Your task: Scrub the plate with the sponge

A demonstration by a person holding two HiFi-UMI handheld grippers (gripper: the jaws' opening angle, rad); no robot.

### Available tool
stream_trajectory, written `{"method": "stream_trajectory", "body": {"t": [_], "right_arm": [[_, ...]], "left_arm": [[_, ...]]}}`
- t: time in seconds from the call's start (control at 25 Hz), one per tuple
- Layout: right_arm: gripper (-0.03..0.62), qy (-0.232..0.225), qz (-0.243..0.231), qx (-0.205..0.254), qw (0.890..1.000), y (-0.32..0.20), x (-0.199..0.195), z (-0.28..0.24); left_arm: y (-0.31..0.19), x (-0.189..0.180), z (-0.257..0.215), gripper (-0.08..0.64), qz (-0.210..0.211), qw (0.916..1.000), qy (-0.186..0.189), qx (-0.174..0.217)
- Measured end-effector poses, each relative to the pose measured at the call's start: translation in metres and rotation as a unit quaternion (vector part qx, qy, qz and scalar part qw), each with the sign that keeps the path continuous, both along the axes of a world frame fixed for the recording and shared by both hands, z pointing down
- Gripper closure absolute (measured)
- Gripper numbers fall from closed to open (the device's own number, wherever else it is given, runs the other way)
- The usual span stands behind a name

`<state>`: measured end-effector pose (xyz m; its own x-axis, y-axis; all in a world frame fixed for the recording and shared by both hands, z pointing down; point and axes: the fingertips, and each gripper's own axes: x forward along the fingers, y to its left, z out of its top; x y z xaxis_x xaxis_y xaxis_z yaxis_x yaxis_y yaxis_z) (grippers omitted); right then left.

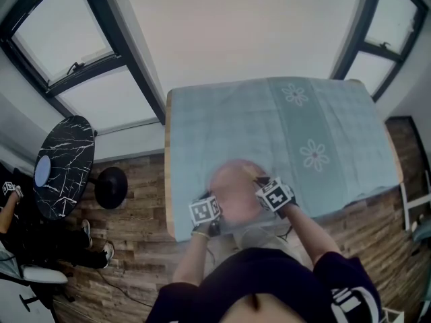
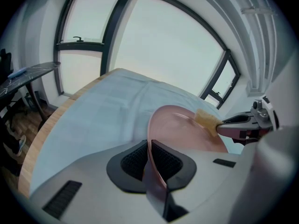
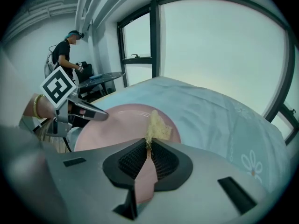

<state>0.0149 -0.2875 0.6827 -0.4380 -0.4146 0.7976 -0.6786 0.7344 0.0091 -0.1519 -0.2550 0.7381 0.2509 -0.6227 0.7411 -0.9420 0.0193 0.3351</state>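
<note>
Left claw (image 2: 150, 158) is narrow, clamped on the rim of the pink plate (image 2: 180, 129). We hold the plate tilted on edge at the near edge of the cloth-covered surface (image 1: 323, 113). Right claw (image 3: 148, 149) is pinched on the yellow sponge (image 3: 157, 125). We see the sponge against the plate's face near its far rim. The head view blurs the plate.

The plate (image 2: 182, 129) looks smooth, pink and faintly glossy; the sponge (image 3: 159, 127) is rough and fibrous. Matt pale cloth (image 1: 269, 126) covers the desk (image 2: 39, 143), whose left edge shows light wood. The floor (image 1: 135, 247) is plank wood; the side table (image 1: 64, 163) at left looks like black marble.
</note>
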Motion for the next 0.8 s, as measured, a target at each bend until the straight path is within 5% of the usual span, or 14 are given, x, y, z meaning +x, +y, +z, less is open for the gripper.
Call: {"method": "stream_trajectory", "body": {"t": [0.2, 0.8], "right_arm": [[0.555, 0.048, 0.007, 0.013, 0.999, -0.006, 0.021, 0.017], [0.555, 0.090, -0.056, -0.056, 0.993, 0.047, 0.010, 0.054]], "left_arm": [[0.001, -0.001, 0.000, 0.525, -0.001, 1.0000, -0.001, -0.001], [0.001, -0.001, -0.001, 0.525, -0.008, 1.0000, 0.001, -0.001]]}}
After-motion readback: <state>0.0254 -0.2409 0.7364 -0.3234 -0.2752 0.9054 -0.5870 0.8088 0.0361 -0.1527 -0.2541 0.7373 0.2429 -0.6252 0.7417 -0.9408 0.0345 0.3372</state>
